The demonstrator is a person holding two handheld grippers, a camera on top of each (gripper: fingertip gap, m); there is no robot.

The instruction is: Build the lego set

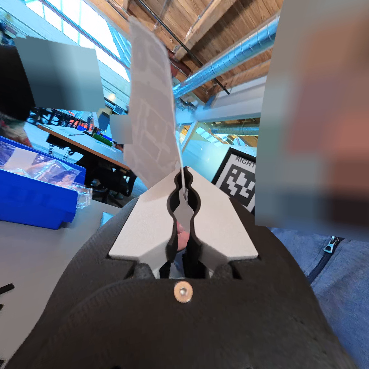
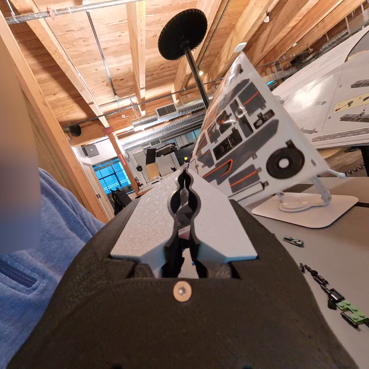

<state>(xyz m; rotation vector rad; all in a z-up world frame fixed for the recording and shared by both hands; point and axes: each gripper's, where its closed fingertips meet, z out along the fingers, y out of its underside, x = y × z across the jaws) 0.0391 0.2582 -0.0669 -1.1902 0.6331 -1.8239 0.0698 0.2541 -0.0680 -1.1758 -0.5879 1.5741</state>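
A sticker sheet [image 2: 249, 139] with dark grey, black and orange stickers is held up in the air between both grippers. My left gripper [image 1: 182, 173] is shut on one edge of it; the left wrist view shows the sheet's pale back [image 1: 151, 103] rising from the jaws. My right gripper [image 2: 186, 171] is shut, with the sheet's near corner pinched at its tips. The right gripper's black-and-white tag [image 1: 237, 179] shows just right of the left jaws. Small black and green Lego pieces [image 2: 353, 313] and a small grey piece [image 2: 293, 240] lie on the grey table [image 2: 319, 249].
An open instruction booklet [image 2: 329, 99] rests on a white stand [image 2: 305, 209] at the right. A blue bin [image 1: 40, 199] with clear plastic bags stands at the left. The person's blue fleece [image 1: 329, 279] is close behind both grippers. One gripper's finger ends stand about 4 cm off the other's.
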